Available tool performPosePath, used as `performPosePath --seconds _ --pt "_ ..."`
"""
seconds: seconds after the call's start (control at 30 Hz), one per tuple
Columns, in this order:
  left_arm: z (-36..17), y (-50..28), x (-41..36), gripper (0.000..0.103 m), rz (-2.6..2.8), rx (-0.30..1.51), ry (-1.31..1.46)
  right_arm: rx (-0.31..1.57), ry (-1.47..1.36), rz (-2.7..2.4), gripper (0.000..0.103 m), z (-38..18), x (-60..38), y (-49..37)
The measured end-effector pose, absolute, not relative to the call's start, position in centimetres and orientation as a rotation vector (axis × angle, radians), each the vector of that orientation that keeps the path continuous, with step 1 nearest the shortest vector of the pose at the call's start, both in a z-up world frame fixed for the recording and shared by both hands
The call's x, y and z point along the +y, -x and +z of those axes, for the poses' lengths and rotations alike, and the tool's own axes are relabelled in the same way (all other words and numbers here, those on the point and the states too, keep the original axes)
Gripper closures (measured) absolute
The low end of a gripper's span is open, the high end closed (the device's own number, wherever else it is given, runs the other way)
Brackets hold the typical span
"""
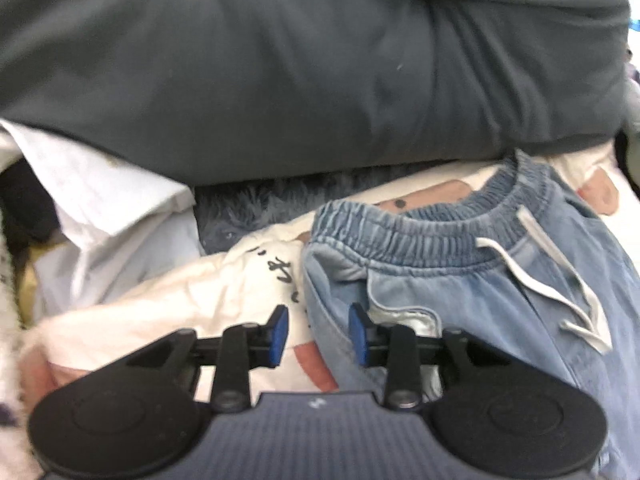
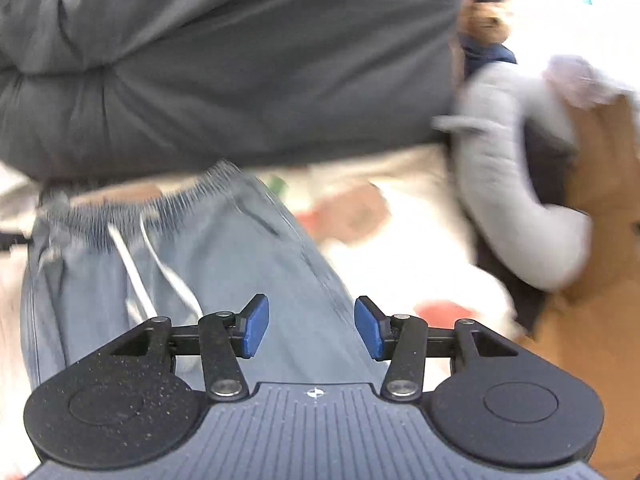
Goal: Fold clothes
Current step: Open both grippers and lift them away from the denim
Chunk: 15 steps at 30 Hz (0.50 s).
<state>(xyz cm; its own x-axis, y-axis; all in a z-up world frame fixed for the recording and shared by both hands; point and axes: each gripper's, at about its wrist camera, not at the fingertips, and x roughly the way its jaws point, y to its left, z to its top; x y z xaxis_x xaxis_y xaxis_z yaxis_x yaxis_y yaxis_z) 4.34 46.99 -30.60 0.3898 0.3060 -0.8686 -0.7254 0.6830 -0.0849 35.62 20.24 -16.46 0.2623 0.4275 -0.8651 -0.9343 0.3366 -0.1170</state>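
Left gripper [image 1: 318, 334]: jaws part-spread, nothing pinched; left edge of light blue denim pants [image 1: 500, 280] lies just beyond gap, lower right of frame. Right gripper [image 2: 312, 328]: jaws spread wider, empty, hovering over pants [image 2: 224, 280] leg at lower centre. Waistband toward frame top in both views, white drawstring [image 1: 560, 292] loose. Grey padded bedding [image 1: 300, 60] covers upper frame, hides what lies behind. Right view motion-blurred; only it shows grey sleeve [image 2: 516, 200] and brown cardboard [image 2: 600, 280]. Only left view shows white shirt [image 1: 100, 196].
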Motion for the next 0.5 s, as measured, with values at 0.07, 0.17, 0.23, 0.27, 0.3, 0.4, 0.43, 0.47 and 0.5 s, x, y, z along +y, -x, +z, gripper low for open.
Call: performPosePath --seconds 0.07,0.17,0.23,0.27,0.3,0.4,0.43,0.47,0.5 --pt "-29.2 -3.9 47.0 0.065 0.686 0.967 0.515 0.857 0.705 1.001 0.048 -15.3 17.3 -36.1" --pt "-27.2 -3.6 46.7 0.06 0.661 0.959 0.52 0.876 0.658 0.925 0.046 -13.2 12.4 -36.5" --pt "-25.9 -3.6 46.4 0.058 0.648 0.956 0.52 0.881 0.624 0.882 0.045 -11.6 8.9 -36.5" --pt "-25.3 -3.7 46.2 0.057 0.64 0.953 0.522 0.883 0.608 0.861 0.045 -10.7 7.1 -36.5" --pt "-24.6 -3.7 46.0 0.054 0.631 0.951 0.524 0.885 0.592 0.841 0.045 -9.9 5.4 -36.4" --pt "-22.8 -4.0 45.1 0.046 0.582 0.948 0.513 0.891 0.557 0.801 0.045 -7.7 0.8 -35.7" --pt "-22.2 -4.1 44.8 0.045 0.557 0.953 0.509 0.892 0.545 0.788 0.044 -7.0 -0.7 -35.4" --pt "-21.7 -4.1 44.4 0.044 0.536 0.958 0.509 0.894 0.534 0.774 0.044 -6.3 -2.3 -35.2" --pt "-21.1 -4.0 44.0 0.044 0.52 0.962 0.514 0.895 0.522 0.76 0.043 -5.5 -3.8 -34.9"
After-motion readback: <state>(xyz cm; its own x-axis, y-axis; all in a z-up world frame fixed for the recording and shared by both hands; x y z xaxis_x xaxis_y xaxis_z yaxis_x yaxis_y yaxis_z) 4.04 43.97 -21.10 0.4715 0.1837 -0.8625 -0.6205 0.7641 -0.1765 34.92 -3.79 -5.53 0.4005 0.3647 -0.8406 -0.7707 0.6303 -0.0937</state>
